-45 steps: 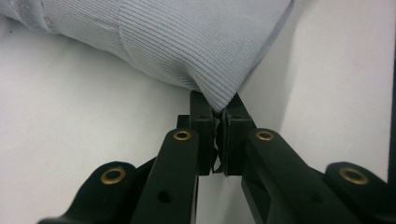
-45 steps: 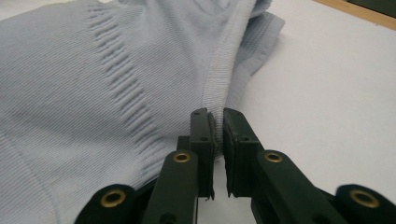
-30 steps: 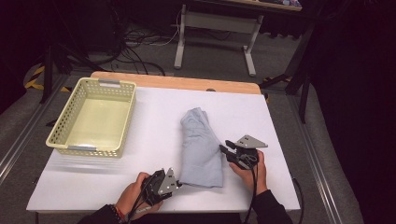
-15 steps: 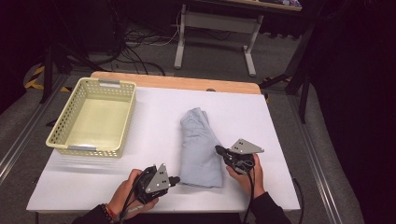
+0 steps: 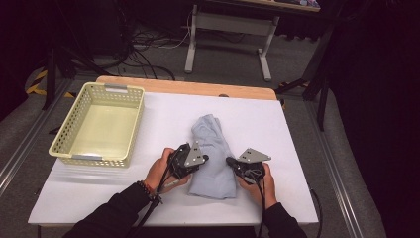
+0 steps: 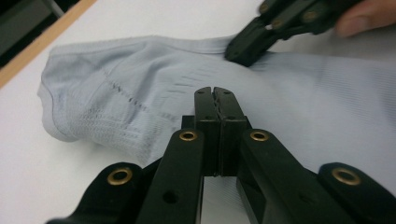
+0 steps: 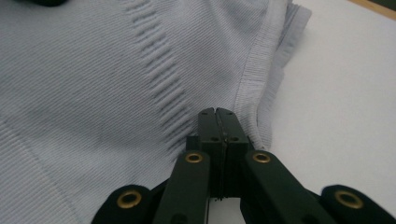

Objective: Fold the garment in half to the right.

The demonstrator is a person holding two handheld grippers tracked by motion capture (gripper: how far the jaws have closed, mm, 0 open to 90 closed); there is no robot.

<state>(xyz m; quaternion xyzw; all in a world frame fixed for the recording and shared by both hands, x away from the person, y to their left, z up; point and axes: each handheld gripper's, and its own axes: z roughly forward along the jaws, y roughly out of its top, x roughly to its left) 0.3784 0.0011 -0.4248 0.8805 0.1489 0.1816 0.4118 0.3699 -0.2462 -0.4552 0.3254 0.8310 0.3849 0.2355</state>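
A folded pale blue-grey garment (image 5: 210, 134) lies lengthwise in the middle of the white table (image 5: 297, 148). My left gripper (image 5: 204, 158) is at its near left side, jaws shut, with the tips (image 6: 215, 91) lying over the knit cloth (image 6: 116, 84). My right gripper (image 5: 229, 160) faces it from the near right side, also shut. Its tips (image 7: 217, 112) rest at the garment's ribbed hem (image 7: 254, 70). I see no cloth pinched between either pair of jaws. The right gripper's closed tips (image 6: 238, 51) touch the cloth's far edge in the left gripper view.
A pale yellow perforated basket (image 5: 119, 89) stands empty at the table's left. Bare white table lies right of the garment and in front of the basket. A wooden edge (image 5: 198, 88) runs along the back, with cables and table legs on the floor beyond.
My left hand has moved right and forward from the table's near left, bringing its gripper onto the garment's left side. The right hand has stayed almost in place.
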